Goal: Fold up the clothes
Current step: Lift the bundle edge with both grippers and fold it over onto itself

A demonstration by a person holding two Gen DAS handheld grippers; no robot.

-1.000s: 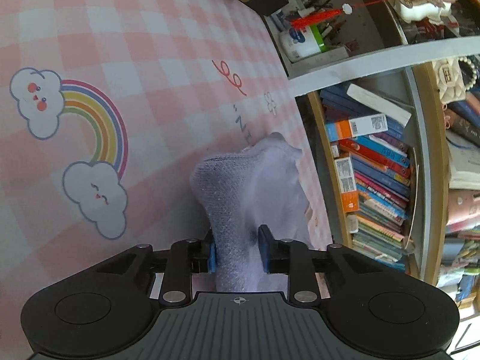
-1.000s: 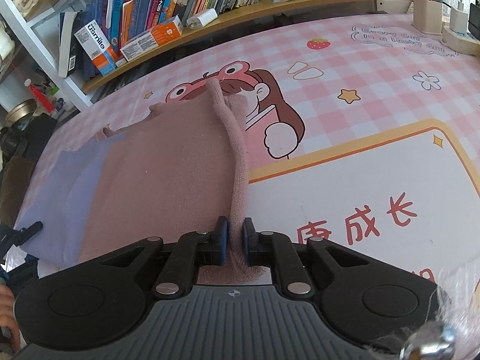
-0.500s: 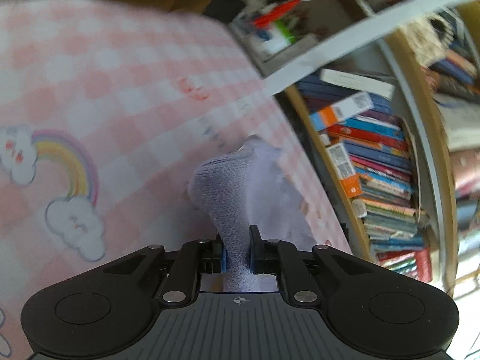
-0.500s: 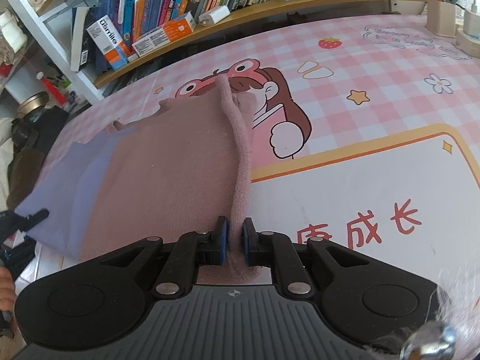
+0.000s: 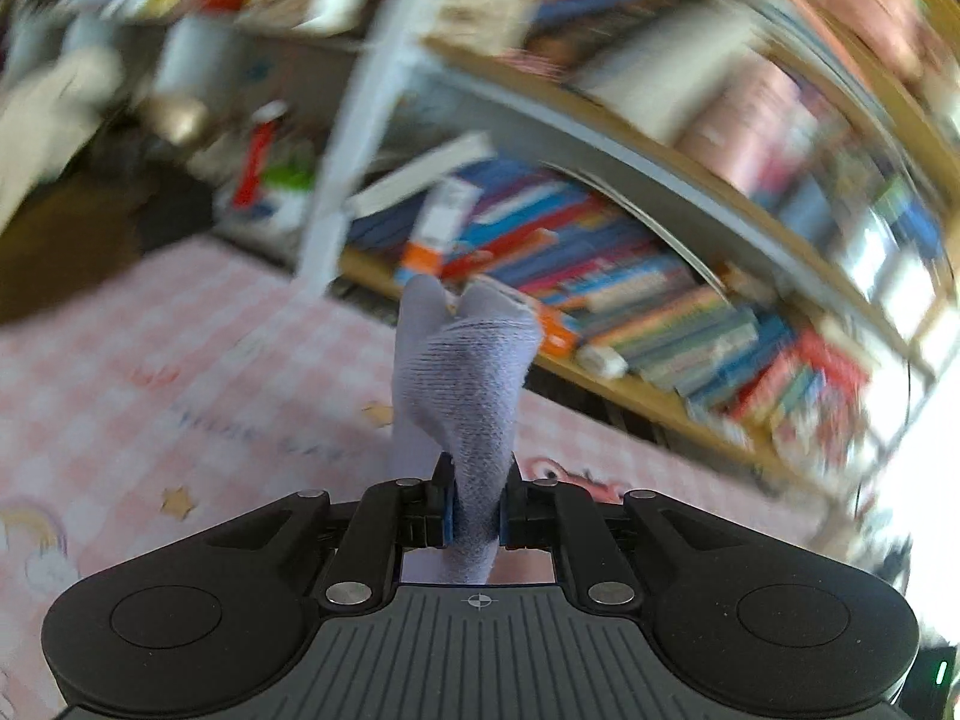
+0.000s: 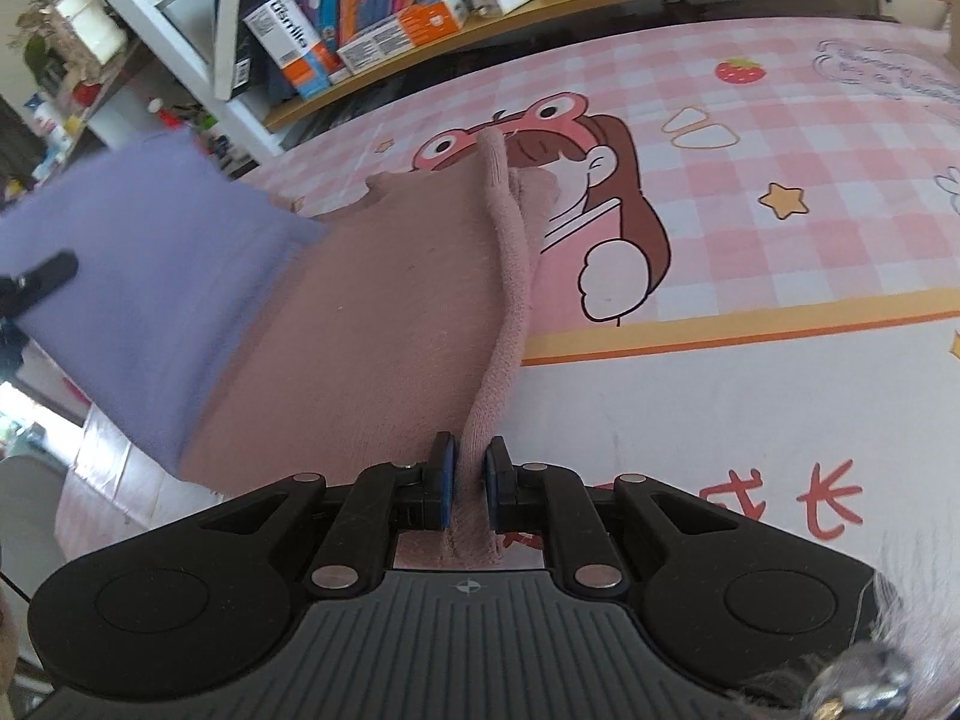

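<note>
Left gripper [image 5: 475, 507], bottom centre of its blurred view, is clamped on a lilac bunch of the garment [image 5: 462, 372], which stands up from the pads to mid frame. Pink checked mat [image 5: 180, 372] fills the left; bookshelf [image 5: 660, 300] runs across the upper right.

Right gripper [image 6: 467, 483], bottom centre of its own view, is pinched on a pink ridge of the same garment [image 6: 372, 324]. The lilac part hangs lifted at the left edge; the pink part spreads from centre left to the ridge, running up to the frog-hat cartoon [image 6: 570, 180]. The mat [image 6: 780, 210] lies right, with a shelf of books [image 6: 372, 6] along the top.
</note>
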